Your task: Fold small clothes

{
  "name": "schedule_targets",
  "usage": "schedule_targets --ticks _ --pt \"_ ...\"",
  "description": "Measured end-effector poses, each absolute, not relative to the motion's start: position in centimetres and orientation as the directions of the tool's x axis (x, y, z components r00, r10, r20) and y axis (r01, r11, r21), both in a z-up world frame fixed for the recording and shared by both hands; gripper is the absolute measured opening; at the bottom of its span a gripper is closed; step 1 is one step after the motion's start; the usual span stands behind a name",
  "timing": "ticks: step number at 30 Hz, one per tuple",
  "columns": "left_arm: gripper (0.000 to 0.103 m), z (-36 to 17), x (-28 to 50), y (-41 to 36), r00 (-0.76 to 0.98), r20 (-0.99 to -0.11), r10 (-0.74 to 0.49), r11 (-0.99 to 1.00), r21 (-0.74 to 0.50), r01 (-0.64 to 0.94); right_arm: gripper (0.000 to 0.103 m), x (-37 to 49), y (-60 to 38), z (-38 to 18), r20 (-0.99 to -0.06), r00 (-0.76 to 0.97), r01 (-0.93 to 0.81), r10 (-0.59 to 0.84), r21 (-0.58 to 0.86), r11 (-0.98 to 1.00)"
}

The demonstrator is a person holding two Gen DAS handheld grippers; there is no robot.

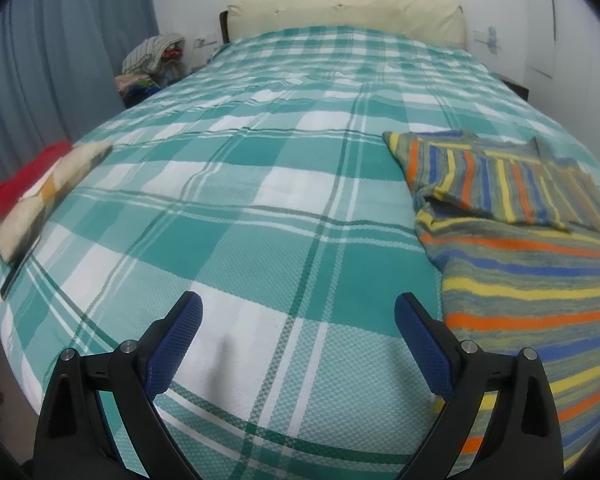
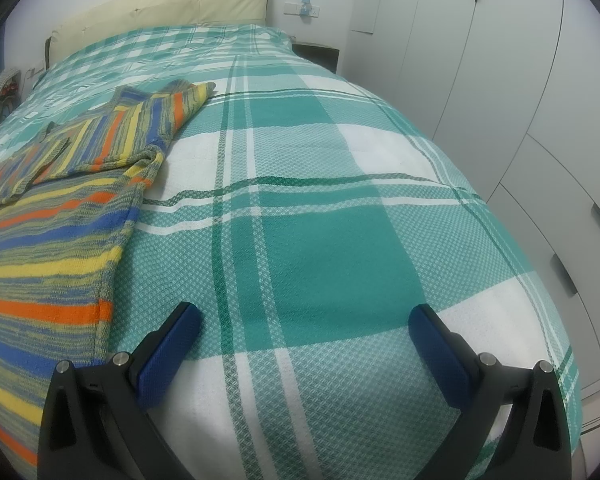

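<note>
A striped knit sweater in grey, orange, blue and yellow lies on the green-and-white plaid bedspread, its sleeves folded across the chest. In the left wrist view it fills the right side, just right of my left gripper, which is open and empty over bare bedspread. In the right wrist view the sweater lies at the left, its edge beside the left finger of my right gripper, also open with nothing between its blue pads.
A folded red, cream and grey garment rests at the bed's left edge. A clothes pile sits beside blue curtains. White wardrobe doors line the right side. A cream headboard stands at the far end.
</note>
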State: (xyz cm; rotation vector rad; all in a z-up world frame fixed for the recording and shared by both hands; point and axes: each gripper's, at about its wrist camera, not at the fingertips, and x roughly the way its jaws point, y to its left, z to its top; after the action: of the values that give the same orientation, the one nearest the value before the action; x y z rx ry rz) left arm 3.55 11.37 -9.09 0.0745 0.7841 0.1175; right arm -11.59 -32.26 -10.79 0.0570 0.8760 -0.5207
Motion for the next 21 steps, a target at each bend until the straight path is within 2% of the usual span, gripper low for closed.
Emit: schedule_targets --ticks 4,8,21 --pt "0.1 -10.8 4.6 11.8 0.646 -0.749 0.15 0.988 0.131 -0.078 0.103 -11.9 -32.4 -10.7 -0.749 0.523 0.472 -0.407 -0.143 0.87" --pt "0.102 -13.0 5.5 12.5 0.566 -0.814 0.133 0.991 0.102 -0.086 0.103 -12.2 -32.1 -10.6 -0.746 0.521 0.483 -0.415 -0.143 0.864" --pt "0.103 -13.9 5.4 13.0 0.552 -0.828 0.095 0.994 0.054 -0.091 0.103 -12.4 -32.0 -10.7 -0.738 0.521 0.495 -0.429 -0.148 0.856"
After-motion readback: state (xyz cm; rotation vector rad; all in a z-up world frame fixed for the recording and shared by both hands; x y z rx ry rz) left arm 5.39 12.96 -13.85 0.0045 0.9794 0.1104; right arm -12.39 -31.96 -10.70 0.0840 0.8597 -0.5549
